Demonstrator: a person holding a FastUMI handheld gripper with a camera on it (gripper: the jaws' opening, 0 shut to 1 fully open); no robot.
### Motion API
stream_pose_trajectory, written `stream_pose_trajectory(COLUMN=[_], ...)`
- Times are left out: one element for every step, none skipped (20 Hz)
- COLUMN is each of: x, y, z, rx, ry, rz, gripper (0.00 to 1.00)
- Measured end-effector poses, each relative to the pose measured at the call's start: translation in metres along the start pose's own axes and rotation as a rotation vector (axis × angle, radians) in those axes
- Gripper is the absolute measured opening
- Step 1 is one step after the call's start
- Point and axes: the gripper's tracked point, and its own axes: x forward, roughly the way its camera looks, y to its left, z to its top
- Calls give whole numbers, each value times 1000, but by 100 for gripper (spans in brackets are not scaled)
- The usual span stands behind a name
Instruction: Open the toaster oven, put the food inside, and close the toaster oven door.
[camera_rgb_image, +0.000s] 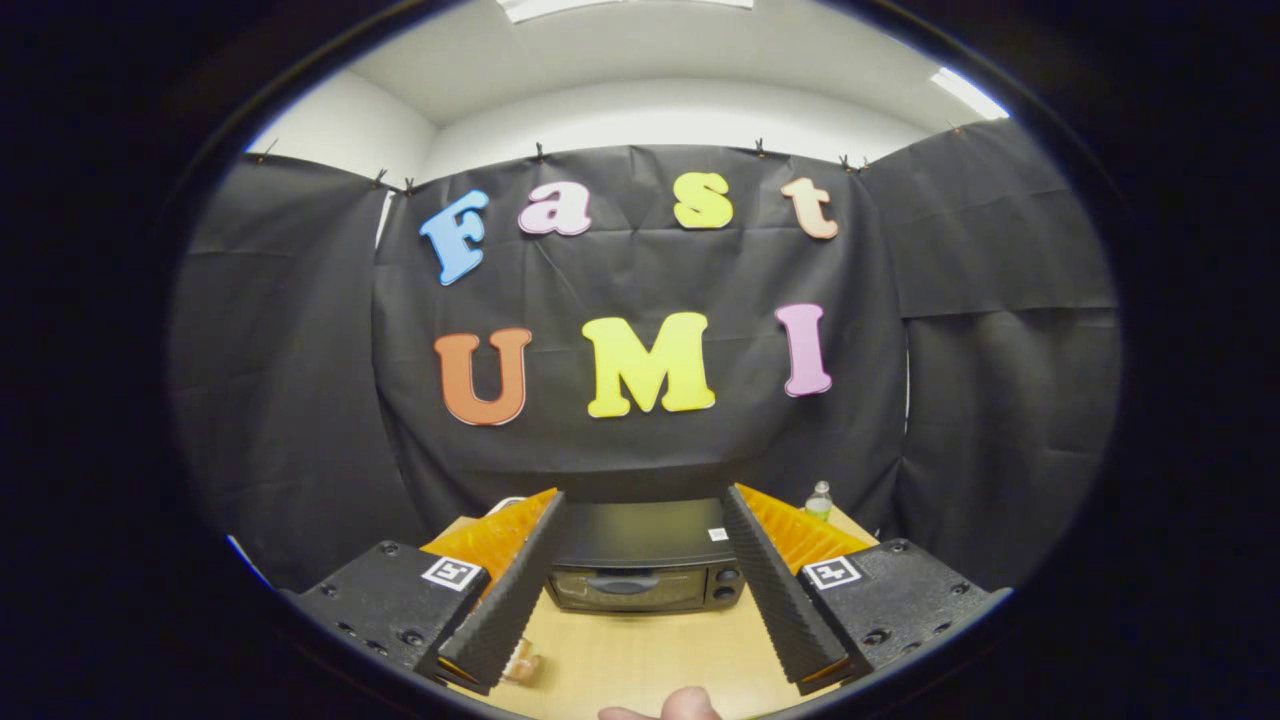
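Black cloth walls around a pale wooden tabletop (640, 655), white ceiling above. Gripper (640, 570) held above the table, fingers spread wide, gripping nothing, only bare wood in the gap between them. Close beside the left finger, low on the table, a small pale item (522, 664), perhaps the food, mostly hidden and too small to identify. Nearest the camera, a fingertip (688, 704) of the person holding the rig. Beyond the fingertips, framed between them, a black box-shaped toaster oven (645, 565) against the back cloth, glass door (620, 590) shut, horizontal handle (622, 581) across its upper part, two round knobs (724, 583) stacked at its right end. Behind the oven's right corner, a small clear plastic bottle (819, 499) with a pale cap. Task judged at its very start: door not yet opened, nothing yet inside. Risks from here: a wide-open approach catching the knobs instead of the handle, since the two sit close together; a pull angled too far upward or sideways dragging the light oven forward across the smooth wood instead of swinging the door down; a grip too shallow on the slim handle slipping off mid-swing; a careless sweep near the left finger nudging the small item away.
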Motion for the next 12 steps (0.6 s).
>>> stream_pose_trajectory(x=[3,9,13,16,21,27,34,41,49,58,67,76], y=[-1,-2,-2,-5,-6,-8,-9,-10,-10,-11,-11,-11], z=[-2,-4,-6,-8,-10,-15,-18,-22,-26,-32,-37,-43], rx=[2,4,9,14,18,20,20,19,17,17,17,14], ry=[2,7,12,17,22,28,34,40,47,54,63,74], rz=[0,2,6,9,12,14,17,19,23,26,32,34], gripper=[100,100,100,100,100,100,100,100,100,100,100,100])
